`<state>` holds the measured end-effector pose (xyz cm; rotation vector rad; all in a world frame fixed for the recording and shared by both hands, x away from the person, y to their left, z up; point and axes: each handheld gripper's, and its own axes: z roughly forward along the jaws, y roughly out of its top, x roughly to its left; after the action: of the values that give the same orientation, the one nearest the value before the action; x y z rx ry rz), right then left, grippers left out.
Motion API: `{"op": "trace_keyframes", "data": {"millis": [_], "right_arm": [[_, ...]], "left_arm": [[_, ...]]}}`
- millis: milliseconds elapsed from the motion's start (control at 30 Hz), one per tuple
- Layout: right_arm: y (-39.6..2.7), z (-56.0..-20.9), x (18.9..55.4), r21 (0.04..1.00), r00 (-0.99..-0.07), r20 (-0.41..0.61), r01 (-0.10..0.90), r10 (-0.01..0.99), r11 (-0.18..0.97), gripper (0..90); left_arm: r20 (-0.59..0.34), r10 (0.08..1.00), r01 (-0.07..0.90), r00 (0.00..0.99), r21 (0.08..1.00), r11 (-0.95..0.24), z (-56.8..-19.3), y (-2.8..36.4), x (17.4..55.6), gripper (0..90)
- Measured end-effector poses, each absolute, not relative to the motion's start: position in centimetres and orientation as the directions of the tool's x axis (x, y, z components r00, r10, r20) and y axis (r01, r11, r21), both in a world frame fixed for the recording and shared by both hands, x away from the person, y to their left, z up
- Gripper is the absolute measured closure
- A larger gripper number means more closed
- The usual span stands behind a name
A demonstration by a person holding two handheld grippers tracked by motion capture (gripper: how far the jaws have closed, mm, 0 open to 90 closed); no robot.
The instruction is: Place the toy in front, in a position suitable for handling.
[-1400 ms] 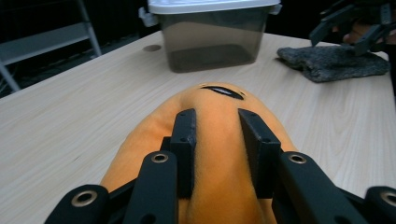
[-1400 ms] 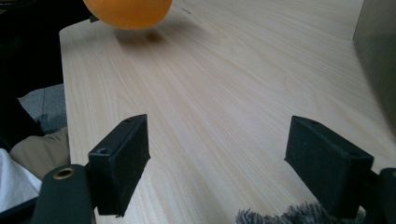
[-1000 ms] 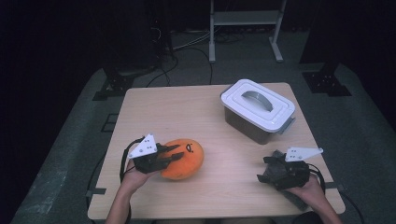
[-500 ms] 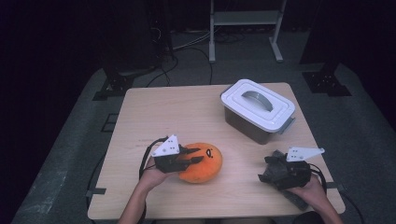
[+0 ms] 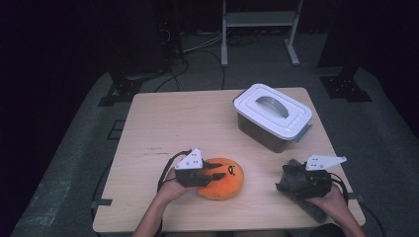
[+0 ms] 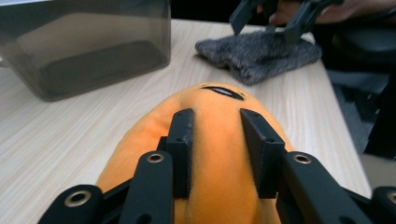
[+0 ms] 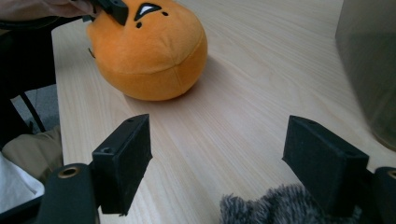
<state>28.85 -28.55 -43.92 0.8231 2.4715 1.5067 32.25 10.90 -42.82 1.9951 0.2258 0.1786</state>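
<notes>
An orange plush toy (image 5: 226,180) with a small black face lies near the table's front edge, left of centre. My left gripper (image 5: 213,176) is shut on it: in the left gripper view both jaws pinch a fold of the plush (image 6: 219,140). A grey woolly cloth (image 5: 292,178) lies at the front right, and my right gripper (image 5: 296,181) rests over it with its jaws wide apart. In the right gripper view the open right gripper (image 7: 219,135) has bare table between its jaws, and the cloth's fuzzy edge (image 7: 261,207) shows low down.
A grey plastic box (image 5: 272,116) with a white lid and grey handle stands at the back right of the wooden table (image 5: 173,123). Its wall shows close by in the left gripper view (image 6: 84,46). Dark floor with cables and stands surrounds the table.
My left gripper has carried the orange plush to the right, toward the table's middle and a little nearer the front edge. The right gripper and the cloth have stayed put.
</notes>
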Motion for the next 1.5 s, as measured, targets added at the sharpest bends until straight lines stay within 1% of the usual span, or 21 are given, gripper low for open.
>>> {"op": "trace_keyframes", "data": {"millis": [100, 133, 200, 267, 300, 433, 500, 633, 700, 767, 867, 933, 967, 1000, 1067, 1133, 1167, 1267, 1300, 1400, 1500], "right_arm": [[-28.8, -44.0, 29.0, 0.850, -0.835, 0.156, 0.385, 0.528, 0.358, 22.9], [-29.0, -44.0, 29.1, 0.851, -0.836, 0.153, 0.383, 0.528, 0.360, 24.9], [-29.3, -44.1, 29.1, 0.849, -0.831, 0.152, 0.387, 0.535, 0.359, 25.8], [-29.7, -44.2, 29.2, 0.845, -0.829, 0.147, 0.389, 0.539, 0.368, 29.8], [-29.8, -44.3, 29.3, 0.839, -0.825, 0.144, 0.395, 0.546, 0.375, 29.9], [-30.4, -44.4, 29.4, 0.807, -0.802, 0.110, 0.417, 0.587, 0.418, 32.6], [-30.9, -44.5, 29.4, 0.805, -0.798, 0.118, 0.426, 0.591, 0.414, 36.2], [-31.8, -44.8, 29.4, 0.790, -0.779, 0.119, 0.450, 0.615, 0.417, 40.9], [-32.0, -45.0, 29.4, 0.773, -0.778, 0.113, 0.460, 0.618, 0.437, 45.7], [-32.0, -45.4, 29.5, 0.757, -0.777, 0.112, 0.471, 0.620, 0.453, 48.1], [-31.9, -45.9, 29.5, 0.722, -0.778, 0.101, 0.487, 0.621, 0.492, 49.0], [-31.7, -46.5, 29.5, 0.693, -0.781, 0.094, 0.497, 0.618, 0.522, 50.6], [-31.4, -46.9, 29.6, 0.669, -0.785, 0.070, 0.494, 0.615, 0.555, 51.1], [-31.3, -47.1, 29.5, 0.671, -0.792, 0.047, 0.476, 0.608, 0.568, 51.1], [-31.3, -47.1, 29.6, 0.669, -0.789, 0.040, 0.477, 0.613, 0.571, 54.3], [-31.2, -47.1, 29.4, 0.668, -0.792, 0.016, 0.462, 0.610, 0.583, 55.2], [-31.2, -47.1, 29.4, 0.668, -0.791, 0.019, 0.465, 0.612, 0.580, 57.2], [-31.2, -47.0, 29.5, 0.662, -0.786, 0.024, 0.476, 0.618, 0.579, 69.1], [-31.2, -47.0, 29.6, 0.659, -0.783, 0.028, 0.481, 0.621, 0.578, 71.2], [-31.1, -46.8, 29.7, 0.651, -0.778, 0.029, 0.491, 0.627, 0.580, 75.9], [-31.1, -46.8, 29.8, 0.648, -0.773, 0.037, 0.502, 0.634, 0.574, 77.6]], "left_arm": [[0.031, 0.239, 0.073, 0.971, 0.907, -0.415, -42.8, 11.0, 32.2, 61.6], [0.033, 0.238, 0.070, 0.971, 0.907, -0.416, -42.7, 11.0, 32.1, 59.9], [0.028, 0.239, 0.076, 0.971, 0.907, -0.414, -42.4, 11.0, 32.0, 54.3], [0.019, 0.238, 0.082, 0.971, 0.908, -0.410, -42.0, 11.1, 31.9, 51.8], [0.009, 0.236, 0.089, 0.972, 0.912, -0.401, -41.8, 11.2, 31.9, 49.7], [0.027, 0.239, 0.074, 0.971, 0.912, -0.403, -41.0, 11.7, 31.3, 43.9], [0.040, 0.246, 0.070, 0.968, 0.904, -0.422, -41.0, 12.1, 31.0, 42.8], [0.037, 0.274, 0.090, 0.961, 0.896, -0.434, -41.5, 13.1, 30.6, 37.1], [0.011, 0.299, 0.123, 0.954, 0.896, -0.427, -41.9, 13.6, 30.5, 26.7], [0.010, 0.302, 0.126, 0.953, 0.894, -0.429, -42.1, 14.0, 30.4, 26.6], [0.008, 0.308, 0.133, 0.951, 0.891, -0.433, -42.5, 14.2, 30.5, 27.3], [-0.002, 0.311, 0.142, 0.950, 0.892, -0.428, -42.8, 14.3, 30.7, 30.9], [0.000, 0.311, 0.142, 0.950, 0.891, -0.432, -43.0, 14.3, 30.8, 31.6], [0.000, 0.315, 0.145, 0.949, 0.889, -0.435, -43.2, 14.2, 30.9, 32.1], [-0.008, 0.319, 0.154, 0.948, 0.887, -0.435, -43.4, 14.2, 31.0, 33.1], [-0.005, 0.314, 0.149, 0.949, 0.888, -0.436, -43.6, 14.0, 30.9, 34.4], [-0.006, 0.316, 0.151, 0.949, 0.888, -0.435, -43.6, 13.9, 30.9, 34.7], [0.010, 0.310, 0.137, 0.951, 0.883, -0.449, -43.7, 13.6, 30.7, 38.1], [0.009, 0.308, 0.137, 0.951, 0.882, -0.450, -43.7, 13.6, 30.7, 39.2], [0.011, 0.302, 0.134, 0.953, 0.881, -0.454, -43.8, 13.5, 30.7, 41.9], [0.006, 0.299, 0.136, 0.954, 0.882, -0.451, -43.9, 13.4, 30.7, 44.0]]}}
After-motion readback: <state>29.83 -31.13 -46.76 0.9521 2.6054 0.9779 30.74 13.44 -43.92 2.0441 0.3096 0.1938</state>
